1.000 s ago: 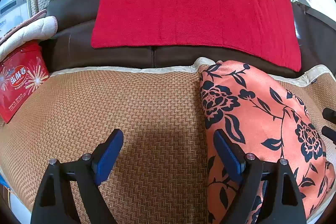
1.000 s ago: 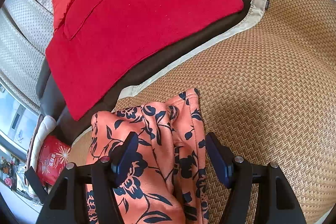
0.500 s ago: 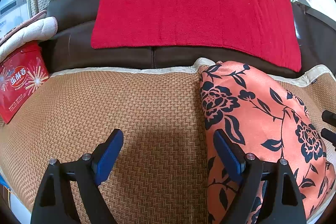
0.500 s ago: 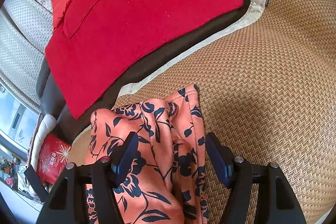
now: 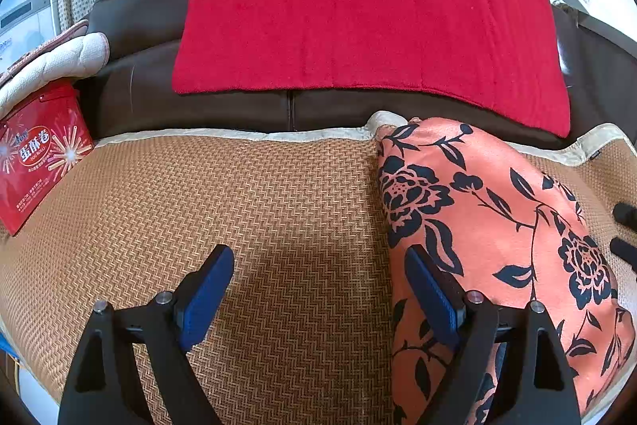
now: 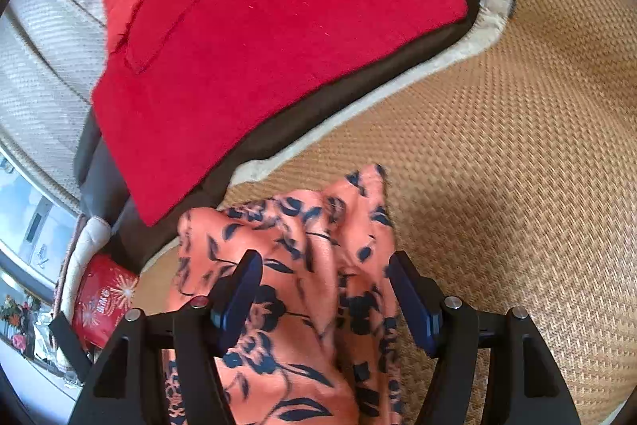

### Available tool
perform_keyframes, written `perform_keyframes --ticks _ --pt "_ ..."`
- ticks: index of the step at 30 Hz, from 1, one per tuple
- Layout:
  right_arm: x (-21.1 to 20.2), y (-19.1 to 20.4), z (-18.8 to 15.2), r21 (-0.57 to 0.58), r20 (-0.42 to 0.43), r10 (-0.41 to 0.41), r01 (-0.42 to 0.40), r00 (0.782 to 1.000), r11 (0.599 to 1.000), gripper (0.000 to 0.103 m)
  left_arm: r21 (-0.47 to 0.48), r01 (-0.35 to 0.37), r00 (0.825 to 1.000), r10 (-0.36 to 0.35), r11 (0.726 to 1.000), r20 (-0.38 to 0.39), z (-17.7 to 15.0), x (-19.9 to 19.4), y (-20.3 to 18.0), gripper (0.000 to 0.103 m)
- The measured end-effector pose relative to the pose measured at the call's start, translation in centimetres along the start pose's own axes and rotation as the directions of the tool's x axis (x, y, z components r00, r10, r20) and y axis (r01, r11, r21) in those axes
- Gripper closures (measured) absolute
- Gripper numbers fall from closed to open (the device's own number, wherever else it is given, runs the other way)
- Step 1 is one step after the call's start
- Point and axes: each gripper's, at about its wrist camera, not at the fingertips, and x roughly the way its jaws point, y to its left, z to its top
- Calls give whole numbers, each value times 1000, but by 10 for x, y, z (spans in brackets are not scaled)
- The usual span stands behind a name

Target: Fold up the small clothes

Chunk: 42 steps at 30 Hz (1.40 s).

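Observation:
An orange garment with a black flower print (image 5: 497, 222) lies on a woven straw mat (image 5: 258, 210), right of my left gripper. My left gripper (image 5: 318, 273) is open and empty above the mat; its right finger is at the garment's left edge. In the right wrist view the same garment (image 6: 302, 265) lies bunched in folds between and below the fingers of my right gripper (image 6: 324, 289), which is open. The right gripper's finger tips show at the right edge of the left wrist view (image 5: 625, 230).
A red towel (image 5: 358, 6) hangs over the dark brown sofa back (image 5: 131, 38). A red snack bag (image 5: 36, 158) and a white padded cushion (image 5: 55, 62) sit at the left end. The mat's cream border (image 6: 489, 26) runs along the back edge.
My right gripper has moved forward and tilted over the garment, with motion blur now. The left gripper has not moved. Both stay open.

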Motion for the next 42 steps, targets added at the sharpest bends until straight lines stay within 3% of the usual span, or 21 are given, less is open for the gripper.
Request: perform_keyframes --ticks 9,12,14,16,20,26,31,35,42 --pt "10 44 0 -106 31 61 -58 998 993 36 11 -2 1000 2 1000 5 -2 -4 5 15" --pt "31 48 -1 -96 -21 -29 27 999 995 36 12 -4 1000 4 1000 8 -2 -4 11 15" --pt "58 37 -4 -35 -127 -109 106 986 994 37 11 0 1000 0 1000 6 -2 -5 13 15" --pt "58 39 -2 -33 -112 -129 126 985 991 37 12 4 1000 -4 1000 9 -1 -6 16 15" --pt "43 59 9 -14 -44 -21 21 999 1000 36 12 9 1000 -9 1000 16 1 -6 21 15" --pt "80 91 10 -61 -94 11 -17 996 998 34 5 13 1000 -13 1000 16 5 -3 30 15" --pt "121 97 2 -117 -184 -97 76 978 990 34 0 21 1000 -21 1000 7 6 1 30 15" --pt "106 98 5 -128 -161 -73 53 984 990 34 4 30 999 -30 1000 16 8 -1 22 15" --pt "42 76 5 -97 -60 -33 27 998 995 31 13 42 999 -42 999 26 6 -12 11 15"
